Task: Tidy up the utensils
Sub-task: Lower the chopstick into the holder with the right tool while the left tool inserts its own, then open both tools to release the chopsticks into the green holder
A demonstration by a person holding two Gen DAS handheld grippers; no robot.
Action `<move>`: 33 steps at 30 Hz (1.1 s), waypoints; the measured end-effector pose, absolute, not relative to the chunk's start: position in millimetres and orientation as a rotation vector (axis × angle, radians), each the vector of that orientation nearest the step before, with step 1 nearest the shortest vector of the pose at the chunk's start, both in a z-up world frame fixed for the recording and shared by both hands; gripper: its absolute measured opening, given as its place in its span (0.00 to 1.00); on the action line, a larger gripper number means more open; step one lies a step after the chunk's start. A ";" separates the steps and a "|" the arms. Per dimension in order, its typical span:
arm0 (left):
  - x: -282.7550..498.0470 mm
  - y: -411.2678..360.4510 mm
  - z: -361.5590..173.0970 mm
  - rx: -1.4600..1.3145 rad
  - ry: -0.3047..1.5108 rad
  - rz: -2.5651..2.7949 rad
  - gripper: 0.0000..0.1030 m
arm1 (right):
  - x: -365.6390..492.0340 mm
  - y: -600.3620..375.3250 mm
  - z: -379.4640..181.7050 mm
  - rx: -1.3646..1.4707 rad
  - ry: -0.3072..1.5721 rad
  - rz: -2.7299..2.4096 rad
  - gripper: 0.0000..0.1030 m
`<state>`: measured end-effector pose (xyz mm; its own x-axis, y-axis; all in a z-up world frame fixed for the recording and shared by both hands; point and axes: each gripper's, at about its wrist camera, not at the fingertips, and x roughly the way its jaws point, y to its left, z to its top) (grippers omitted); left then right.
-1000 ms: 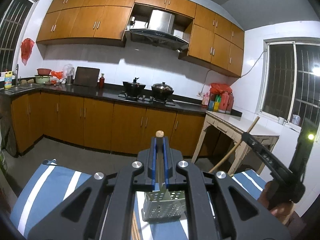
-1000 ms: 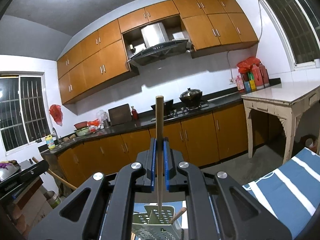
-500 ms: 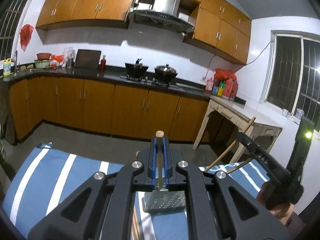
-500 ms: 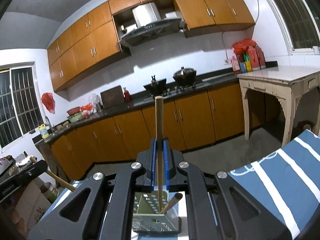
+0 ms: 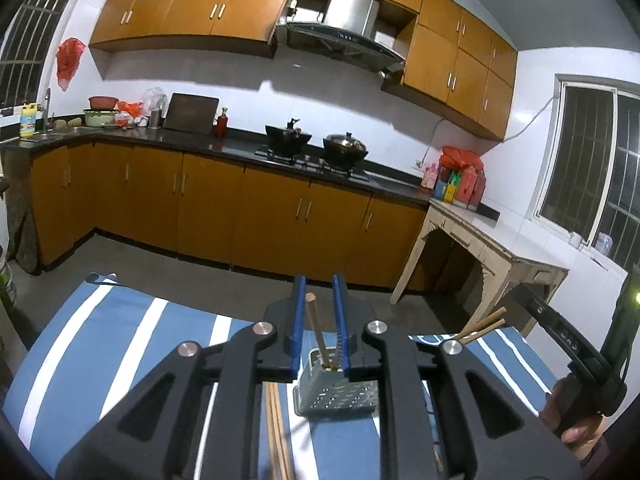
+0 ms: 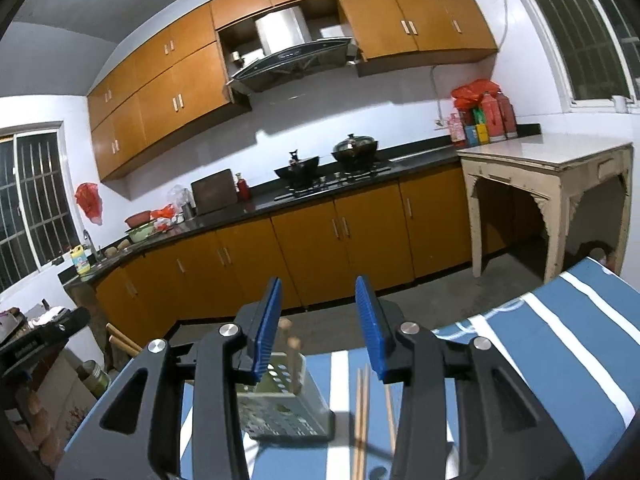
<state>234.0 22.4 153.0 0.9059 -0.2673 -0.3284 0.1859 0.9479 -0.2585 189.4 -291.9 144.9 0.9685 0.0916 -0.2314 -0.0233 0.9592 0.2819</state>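
Standing in perforated grey metal holder (image 5: 334, 394) at lower centre: thin, light, stiff, slippery wooden chopsticks (image 5: 318, 330), best pinched mid-shaft. Loose between left gripper (image 5: 319, 322) pads, just parting; right gripper (image 6: 318, 330) just widening, empty.

Both wrist views face the kitchen counter (image 5: 240, 148) (perhaps shared holder (image 6: 280, 412)).

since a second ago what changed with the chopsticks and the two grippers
Both grippers have just been opening and let go. The left gripper released its chopstick, which now leans loose in the perforated holder between the parted pads. The right gripper opened wider; its chopstick dropped into the holder. Both views sank toward the striped cloth. The holder and loose chopsticks stayed put.
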 end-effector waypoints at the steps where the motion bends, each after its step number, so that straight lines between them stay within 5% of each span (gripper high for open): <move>1: 229.0 25.3 153.3 -0.228 0.364 -0.233 0.18 | 183.5 -296.5 143.6 0.285 0.252 0.048 0.39; 9: 197.6 46.8 115.1 -0.199 0.418 -0.145 0.26 | 172.9 -328.9 87.3 0.287 0.450 -0.058 0.39; 25: 221.7 50.5 -14.3 -0.164 0.749 -0.126 0.27 | 213.9 -290.3 -36.7 0.119 0.835 -0.021 0.36; 30: 229.9 39.8 -25.7 -0.163 0.791 -0.174 0.27 | 222.4 -290.1 -52.3 0.087 0.882 -0.037 0.27; 33: 234.4 30.6 -32.8 -0.147 0.820 -0.208 0.27 | 220.3 -289.2 -52.9 0.063 0.871 -0.043 0.12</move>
